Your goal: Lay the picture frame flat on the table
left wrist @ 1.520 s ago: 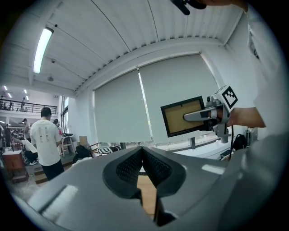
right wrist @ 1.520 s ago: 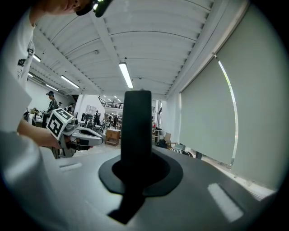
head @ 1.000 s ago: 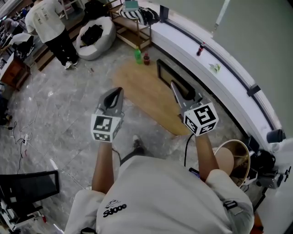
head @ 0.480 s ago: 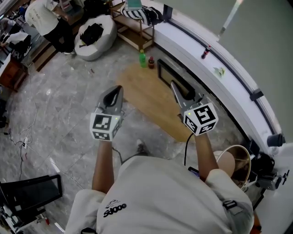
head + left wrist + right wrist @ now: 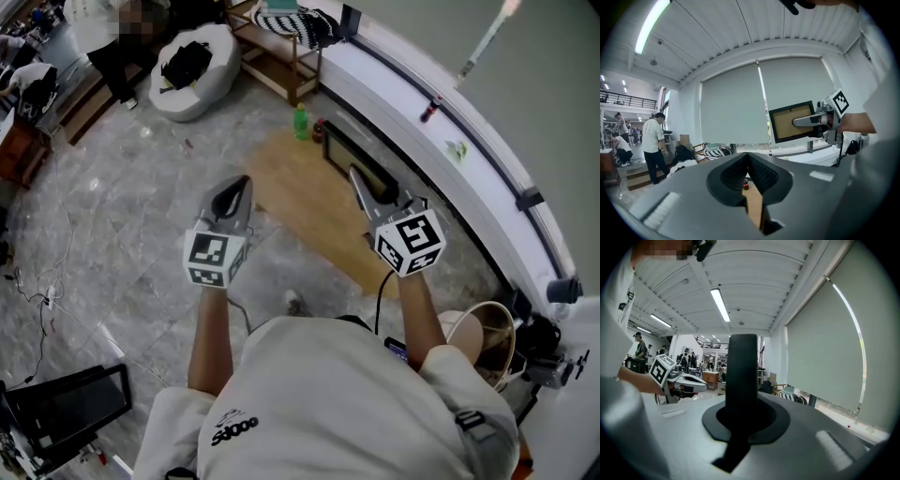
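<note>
At the left of the head view, the left claw (image 5: 240, 186) is clenched on nothing, with its tips together. It rides forward beside the other one. Just to its right lies the wooden desk (image 5: 300, 202), and its top is bare.

At the desk's far end, the green bottle (image 5: 300, 122) and the red bottle (image 5: 317, 129) have slid to the right in the picture since a second ago. They now stand just beside the far end of the picture frame (image 5: 361, 155). The floor has shifted as well, so I judge that the person is still walking up and not yet placing.

The picture frame keeps its place in front of the right claw (image 5: 358, 178), right of centre. That claw stays clenched on the picture frame's edge and holds it upright in the air. The picture frame does not touch the desk yet, so lowering it and tipping it flat are still to be done.
</note>
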`<action>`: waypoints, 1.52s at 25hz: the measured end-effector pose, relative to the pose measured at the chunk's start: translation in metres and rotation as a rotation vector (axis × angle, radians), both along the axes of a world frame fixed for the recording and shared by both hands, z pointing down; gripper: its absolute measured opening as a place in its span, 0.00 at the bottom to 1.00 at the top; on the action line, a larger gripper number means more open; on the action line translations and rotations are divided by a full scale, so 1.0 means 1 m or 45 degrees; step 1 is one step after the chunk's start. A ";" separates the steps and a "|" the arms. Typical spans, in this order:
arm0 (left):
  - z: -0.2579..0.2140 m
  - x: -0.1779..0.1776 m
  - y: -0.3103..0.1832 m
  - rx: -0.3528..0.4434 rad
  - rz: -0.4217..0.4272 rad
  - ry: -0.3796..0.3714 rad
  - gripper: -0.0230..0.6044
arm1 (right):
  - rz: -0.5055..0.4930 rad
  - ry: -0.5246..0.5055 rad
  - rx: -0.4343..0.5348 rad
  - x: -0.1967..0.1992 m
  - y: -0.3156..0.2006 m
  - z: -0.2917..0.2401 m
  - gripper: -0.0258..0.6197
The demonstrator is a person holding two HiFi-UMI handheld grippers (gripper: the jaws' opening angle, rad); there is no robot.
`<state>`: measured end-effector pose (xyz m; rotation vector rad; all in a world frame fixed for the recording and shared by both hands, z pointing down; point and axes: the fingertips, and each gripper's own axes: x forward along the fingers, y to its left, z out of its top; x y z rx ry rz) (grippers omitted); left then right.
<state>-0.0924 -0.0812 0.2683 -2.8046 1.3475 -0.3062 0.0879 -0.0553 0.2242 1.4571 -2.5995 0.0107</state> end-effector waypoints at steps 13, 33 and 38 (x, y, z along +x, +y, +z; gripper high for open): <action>0.032 -0.025 -0.059 -0.070 -0.034 -0.011 0.05 | -0.009 -0.001 -0.093 -0.021 -0.056 0.031 0.06; 0.130 -0.016 -0.198 -0.290 -0.073 -0.012 0.05 | -0.106 -0.049 -0.363 -0.023 -0.226 0.151 0.06; 0.168 -0.019 -0.235 -0.314 -0.096 -0.043 0.05 | -0.107 -0.071 -0.419 -0.023 -0.264 0.190 0.06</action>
